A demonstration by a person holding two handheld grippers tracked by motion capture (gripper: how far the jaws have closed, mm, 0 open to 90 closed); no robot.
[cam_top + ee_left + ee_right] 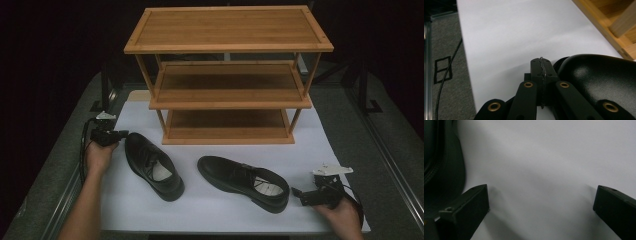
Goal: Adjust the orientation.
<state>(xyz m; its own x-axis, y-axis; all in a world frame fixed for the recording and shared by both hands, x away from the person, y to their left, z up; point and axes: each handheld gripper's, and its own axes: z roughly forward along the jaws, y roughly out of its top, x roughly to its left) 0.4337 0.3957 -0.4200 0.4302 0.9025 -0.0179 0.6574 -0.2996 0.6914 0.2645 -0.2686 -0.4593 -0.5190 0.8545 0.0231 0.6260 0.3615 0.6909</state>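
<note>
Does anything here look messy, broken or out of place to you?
Nothing looks damaged or spilled. The only loose ends are two black shoes, one left and one right, lying on the white sheet at different angles in front of the bamboo rack, whose shelves are bare.

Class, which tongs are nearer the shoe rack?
Left. The left tongs sit just off the bamboo shoe rack's bottom-left corner; the right tongs lie nearer the table's front edge.

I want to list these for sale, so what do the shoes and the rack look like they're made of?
Both shoes, left shoe and right shoe, look like smooth black leather or an imitation: semi-gloss sheen, visible highlights, laces. The rack looks like bamboo or light wood: warm tan, streaky grain, satin finish.
</note>
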